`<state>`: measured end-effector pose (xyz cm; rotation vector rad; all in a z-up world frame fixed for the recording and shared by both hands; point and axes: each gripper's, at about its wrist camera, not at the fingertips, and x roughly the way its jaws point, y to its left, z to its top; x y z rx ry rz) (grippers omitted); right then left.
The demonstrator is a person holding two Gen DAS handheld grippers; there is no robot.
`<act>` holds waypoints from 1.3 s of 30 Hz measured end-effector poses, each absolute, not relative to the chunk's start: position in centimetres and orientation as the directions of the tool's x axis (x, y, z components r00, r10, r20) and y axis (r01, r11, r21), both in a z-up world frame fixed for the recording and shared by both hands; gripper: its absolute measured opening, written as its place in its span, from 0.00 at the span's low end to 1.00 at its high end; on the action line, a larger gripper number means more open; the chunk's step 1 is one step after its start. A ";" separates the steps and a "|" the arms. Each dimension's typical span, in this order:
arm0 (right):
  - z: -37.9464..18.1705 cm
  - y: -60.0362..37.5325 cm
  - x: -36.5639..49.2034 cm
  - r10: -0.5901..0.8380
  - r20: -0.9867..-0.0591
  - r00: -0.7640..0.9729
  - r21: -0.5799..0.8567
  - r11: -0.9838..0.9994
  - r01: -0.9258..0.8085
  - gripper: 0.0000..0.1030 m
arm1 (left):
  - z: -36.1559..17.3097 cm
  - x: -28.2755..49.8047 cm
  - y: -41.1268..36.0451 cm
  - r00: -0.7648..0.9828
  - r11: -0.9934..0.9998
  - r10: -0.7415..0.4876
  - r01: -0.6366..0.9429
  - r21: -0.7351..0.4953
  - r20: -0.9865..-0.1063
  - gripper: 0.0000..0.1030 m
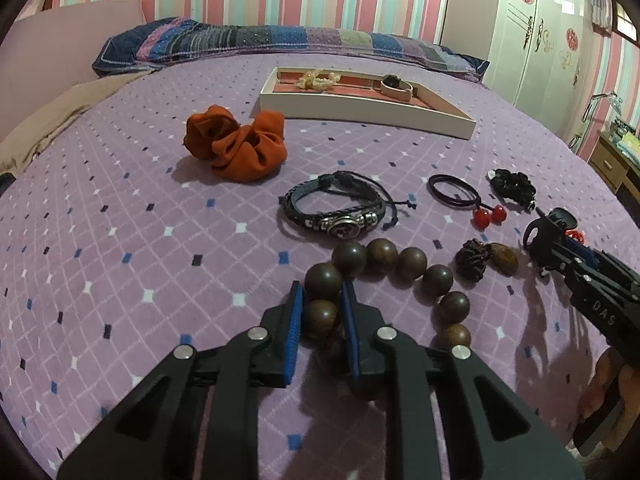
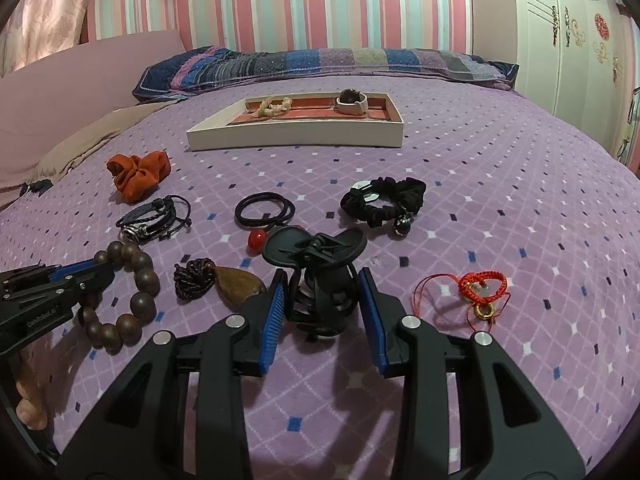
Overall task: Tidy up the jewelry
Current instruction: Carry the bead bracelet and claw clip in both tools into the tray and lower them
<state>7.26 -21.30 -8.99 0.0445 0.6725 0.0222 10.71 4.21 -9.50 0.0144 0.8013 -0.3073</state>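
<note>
A: Left gripper (image 1: pixel 322 304), bottom centre of the left view: blue pads straddling one bead of the wooden bead bracelet (image 1: pixel 384 280), narrow gap, apparently nipping it. Right gripper (image 2: pixel 322 304), lower centre of the right view: jaws spread either side of the black claw clip (image 2: pixel 320 280), daylight on both sides, not yet clamped.

B: Advice for the pick: squeeze across the clip's body, not the flared handles; lift the bracelet slowly so the loop hangs free. Destination presumably the white tray (image 2: pixel 296 136), upper centre.

A: Count on the purple bedspread (image 2: pixel 500 220): one orange scrunchie (image 2: pixel 138 174), one black scrunchie (image 2: pixel 384 200), one leather bracelet (image 1: pixel 340 210), one black hair tie with red balls (image 2: pixel 266 210), one red cord bracelet (image 2: pixel 480 288), one dark cord pendant (image 2: pixel 218 280).

B: In tray: one cream piece, one pale watch.
</note>
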 end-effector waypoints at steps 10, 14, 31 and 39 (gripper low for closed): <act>-7.9 -21.7 7.8 0.024 -0.616 0.787 0.039 0.999 0.000 0.35 | -6.7 9.6 3.0 0.653 0.928 -0.340 0.351 -0.127 -0.676 0.19; -7.6 -22.0 8.4 0.022 -0.616 0.788 0.042 0.999 0.004 0.35 | -4.9 9.4 2.2 0.663 0.915 -0.367 0.385 -0.123 -0.652 0.19; -4.4 -22.9 13.9 0.035 -0.592 0.805 0.051 0.999 -0.006 0.35 | 1.1 13.9 0.8 0.723 0.906 -0.391 0.412 -0.098 -0.569 0.19; -3.2 -23.0 19.7 0.027 -0.586 0.810 0.037 0.999 -0.007 0.35 | 3.7 20.4 1.0 0.751 0.919 -0.372 0.379 -0.105 -0.546 0.19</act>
